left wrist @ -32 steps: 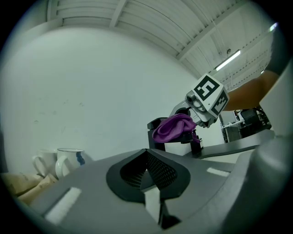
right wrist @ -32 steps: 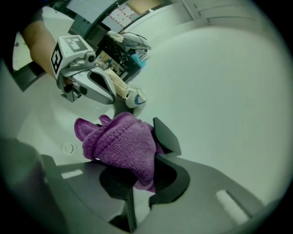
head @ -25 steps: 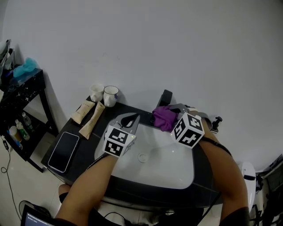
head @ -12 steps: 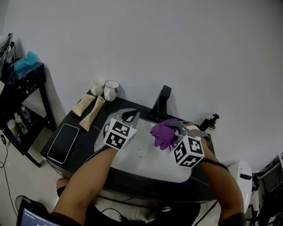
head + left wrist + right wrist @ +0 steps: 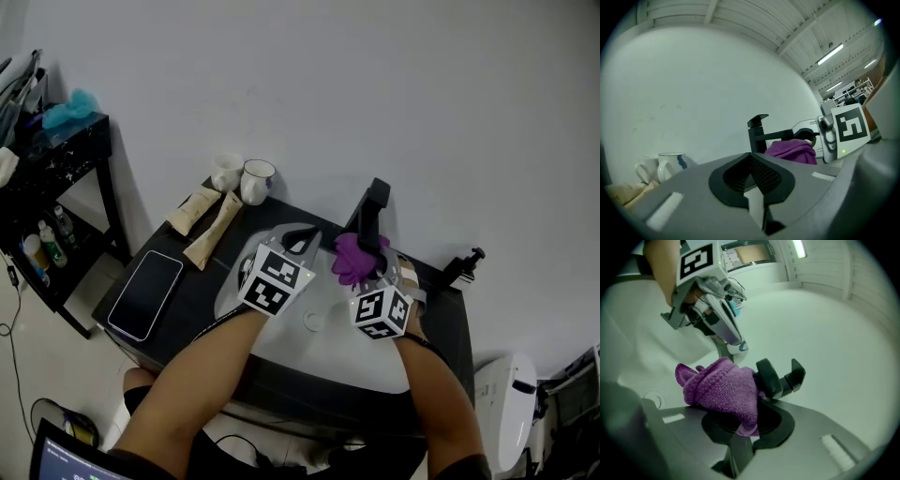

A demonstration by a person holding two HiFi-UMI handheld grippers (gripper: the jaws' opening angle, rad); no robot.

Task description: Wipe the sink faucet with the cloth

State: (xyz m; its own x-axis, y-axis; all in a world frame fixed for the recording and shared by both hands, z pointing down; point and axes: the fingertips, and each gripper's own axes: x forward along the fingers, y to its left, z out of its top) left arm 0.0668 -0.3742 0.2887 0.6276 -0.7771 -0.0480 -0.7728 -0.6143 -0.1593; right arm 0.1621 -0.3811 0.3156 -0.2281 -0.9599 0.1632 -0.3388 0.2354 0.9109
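A black faucet (image 5: 367, 217) stands at the back rim of the white sink (image 5: 281, 328). My right gripper (image 5: 367, 272) is shut on a purple knitted cloth (image 5: 354, 258), which hangs just below the faucet's spout. In the right gripper view the purple cloth (image 5: 723, 386) bunches over the jaws, with the faucet (image 5: 780, 377) right behind it. My left gripper (image 5: 298, 242) hovers over the sink's back left part, shut with nothing in it. From the left gripper view I see the faucet (image 5: 758, 134) and cloth (image 5: 791, 151) ahead.
Two mugs (image 5: 244, 178) and two tubes (image 5: 204, 223) lie on the dark counter at the back left, a phone (image 5: 145, 293) nearer the front. A small black fitting (image 5: 466, 264) stands at the counter's right. A dark shelf (image 5: 47, 187) with bottles is far left.
My right gripper pulled the cloth away from the faucet toward the basin, then brought it back up under the spout. The left gripper stayed roughly in place.
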